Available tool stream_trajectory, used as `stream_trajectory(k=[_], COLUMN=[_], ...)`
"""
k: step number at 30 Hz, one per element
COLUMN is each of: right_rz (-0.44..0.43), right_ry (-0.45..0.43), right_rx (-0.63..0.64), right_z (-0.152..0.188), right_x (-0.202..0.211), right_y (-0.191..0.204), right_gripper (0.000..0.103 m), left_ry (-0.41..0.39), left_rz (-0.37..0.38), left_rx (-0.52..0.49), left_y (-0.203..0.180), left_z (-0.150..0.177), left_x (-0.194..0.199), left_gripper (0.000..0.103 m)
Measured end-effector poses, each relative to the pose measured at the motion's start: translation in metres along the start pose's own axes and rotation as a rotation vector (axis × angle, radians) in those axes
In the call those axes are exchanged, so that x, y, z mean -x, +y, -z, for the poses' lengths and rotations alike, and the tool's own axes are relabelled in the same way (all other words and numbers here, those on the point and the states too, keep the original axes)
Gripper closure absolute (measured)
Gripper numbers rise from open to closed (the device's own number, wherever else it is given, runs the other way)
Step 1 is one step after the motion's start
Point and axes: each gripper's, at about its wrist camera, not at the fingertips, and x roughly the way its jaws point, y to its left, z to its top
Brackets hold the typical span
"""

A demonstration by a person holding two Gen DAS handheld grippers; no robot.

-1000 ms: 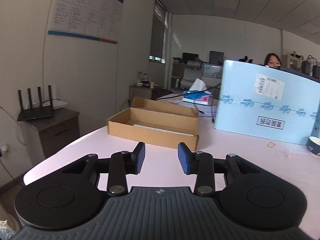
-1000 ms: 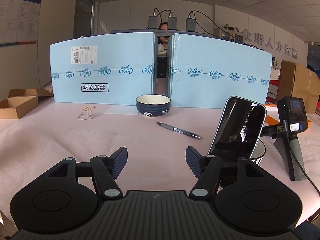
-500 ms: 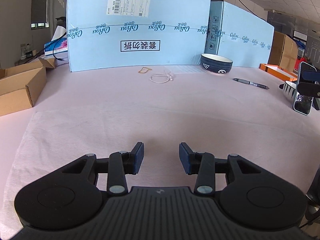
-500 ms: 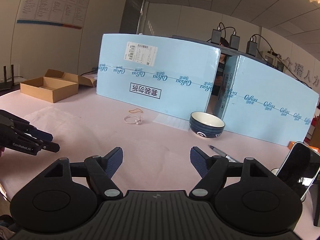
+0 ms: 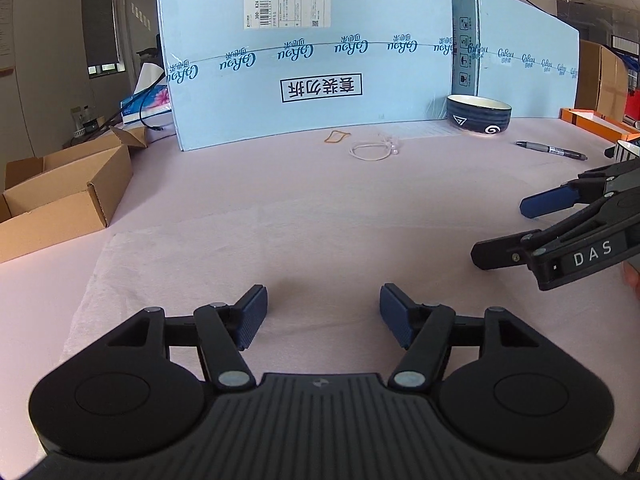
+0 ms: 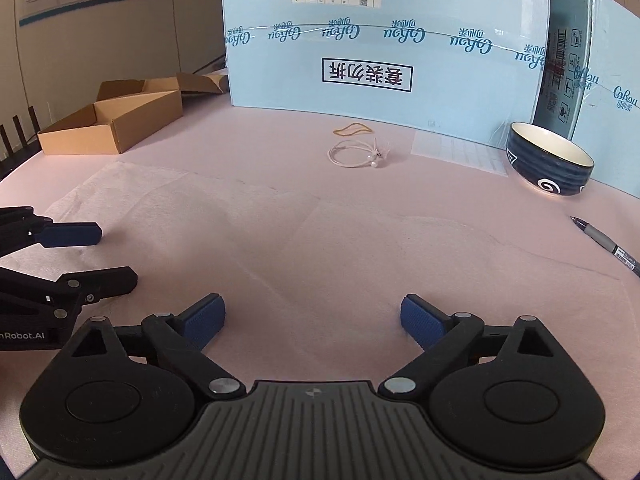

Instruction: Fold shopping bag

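Far left, an open cardboard box [image 5: 68, 196] sitting on the pink tabletop [image 5: 320, 200], flaps up, well clear of the action. Just inboard of it, the shopping bag [image 5: 168, 264]: pale, thin, almost the same pink-white as the table, spread flat with its left edge and far corner visible as a faint outline, no fold in it yet. Over the bag's near part, the left gripper [image 5: 322, 316], tilted down toward the fabric, blue pads parted and opening at this moment, nothing between them but bare bag surface; whether the tips touch the fabric cannot be told. From the other camera, that same left gripper [image 6: 104, 254] poking in from the left edge above the bag [image 6: 248, 240], creases running across the sheet toward the right. Back centre, a tall light-blue carton [image 5: 312, 60] standing upright as a backdrop, a tan rubber band [image 5: 339, 136] and a looped white cord [image 5: 374, 150] lying close together in front of it. Moving right, the right gripper [image 6: 312, 320], jaws spread very wide and opening too, empty, hovering over the bag's right half; seen from the left camera, right gripper [image 5: 502, 232] entering from the side. Farther right, a dark blue bowl [image 6: 550, 166] by the carton, then a pen [image 6: 608, 246] near the table's edge.
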Motion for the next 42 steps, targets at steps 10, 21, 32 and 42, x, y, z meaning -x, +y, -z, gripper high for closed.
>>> stream_trajectory(k=[10,21,32,42], right_rz=[0.025,0.019,0.021,0.022], right_ry=[-0.009,-0.016,-0.013,-0.013], right_rx=[0.000,-0.004,-0.003,-0.002], right_z=[-0.019,-0.017,-0.017,-0.017], right_x=[-0.025,-0.026,-0.026,-0.026], right_y=[0.002,-0.001,-0.001,-0.001], right_gripper=[0.000,0.000,0.000,0.000], left_ry=[0.023,0.019,0.024,0.026], left_rz=[-0.034,-0.066,-0.082,-0.093], left_rx=[0.014,0.057,0.070,0.077], left_y=[0.020,0.021,0.022,0.022], left_z=[-0.009,-0.001,0.000,0.001], left_x=[-0.010,-0.003,-0.004,-0.005], left_gripper=[0.038,0.032,0.026,0.024])
